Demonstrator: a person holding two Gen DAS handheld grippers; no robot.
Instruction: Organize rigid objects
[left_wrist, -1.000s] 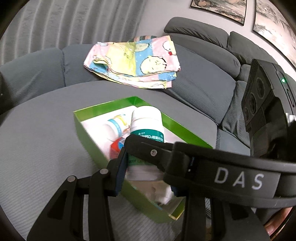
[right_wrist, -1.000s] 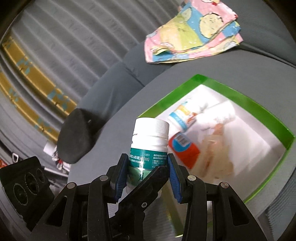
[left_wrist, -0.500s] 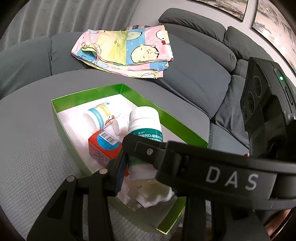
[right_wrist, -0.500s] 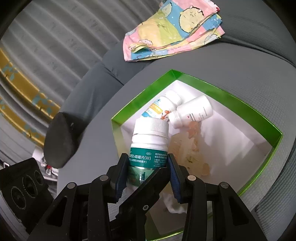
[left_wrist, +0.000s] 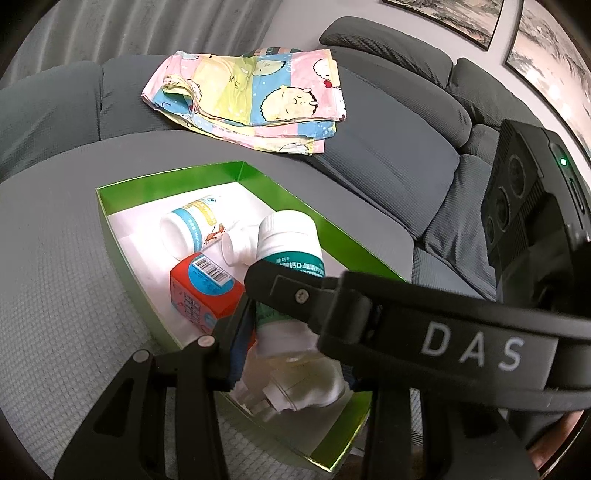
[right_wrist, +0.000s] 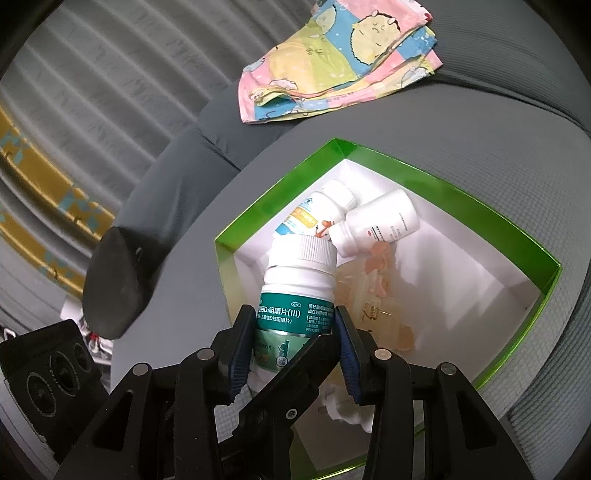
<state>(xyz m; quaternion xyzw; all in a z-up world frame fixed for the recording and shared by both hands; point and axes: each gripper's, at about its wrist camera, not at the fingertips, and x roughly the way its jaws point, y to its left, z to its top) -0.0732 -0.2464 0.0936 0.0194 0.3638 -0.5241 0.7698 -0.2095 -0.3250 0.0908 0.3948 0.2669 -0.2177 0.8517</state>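
A white bottle with a teal label is held over the green-walled box. Both grippers close on it: my right gripper grips its sides, and my left gripper is shut on it too, crossed by the right gripper's finger marked DAS. The bottle also shows in the left wrist view. In the box lie a white and blue bottle, a small white bottle, a red carton and clear plastic clips.
The box sits on a grey round cushion in front of a grey sofa. A folded cartoon-print cloth lies on the sofa. A dark rounded object is left of the cushion in the right wrist view.
Both grippers, still holding the teal-label bottle, have moved over the box and lower toward it. The bottle now tilts slightly.
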